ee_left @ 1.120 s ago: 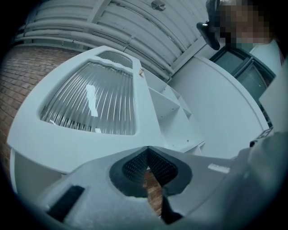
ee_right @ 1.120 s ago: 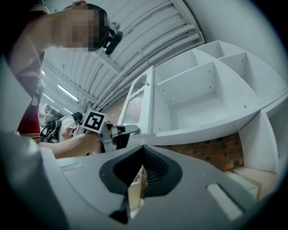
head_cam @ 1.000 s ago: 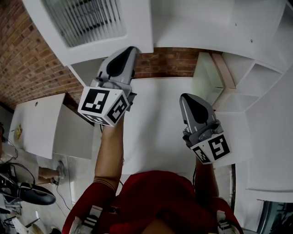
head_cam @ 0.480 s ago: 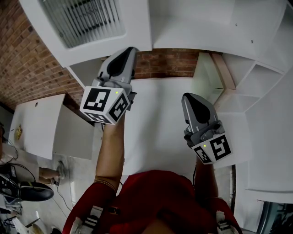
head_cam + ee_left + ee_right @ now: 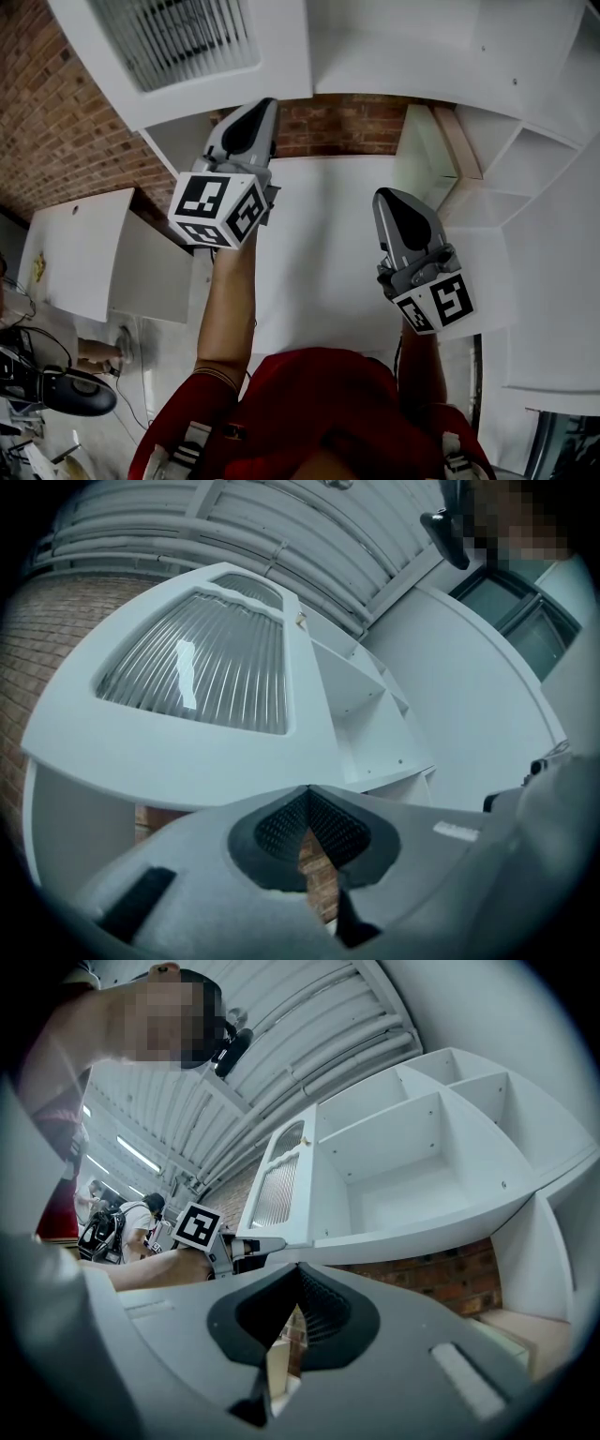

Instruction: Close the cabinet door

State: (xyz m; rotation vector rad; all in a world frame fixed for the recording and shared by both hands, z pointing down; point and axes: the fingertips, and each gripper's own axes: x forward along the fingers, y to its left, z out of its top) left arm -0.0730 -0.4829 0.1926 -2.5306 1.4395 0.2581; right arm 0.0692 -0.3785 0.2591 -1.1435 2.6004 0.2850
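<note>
You're holding two grippers: the left gripper [image 5: 267,103] at upper centre of the head view and the right gripper [image 5: 382,197] right of centre. They carry two marker cubes, the left cube [image 5: 217,208] and the right cube [image 5: 436,302]. At upper left there's one cabinet door [image 5: 281,56] with one ribbed pane [image 5: 173,42]. Below it lies one white worktop [image 5: 319,253]. One bystander [image 5: 103,1227] stands at the left of the right gripper view.

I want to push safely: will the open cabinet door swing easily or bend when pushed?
The cabinet door looks like a stiff white frame, so it probably swings as one piece without bending. Its ribbed panel looks like glass, so possibly fragile; pushing the frame seems safer.
</note>
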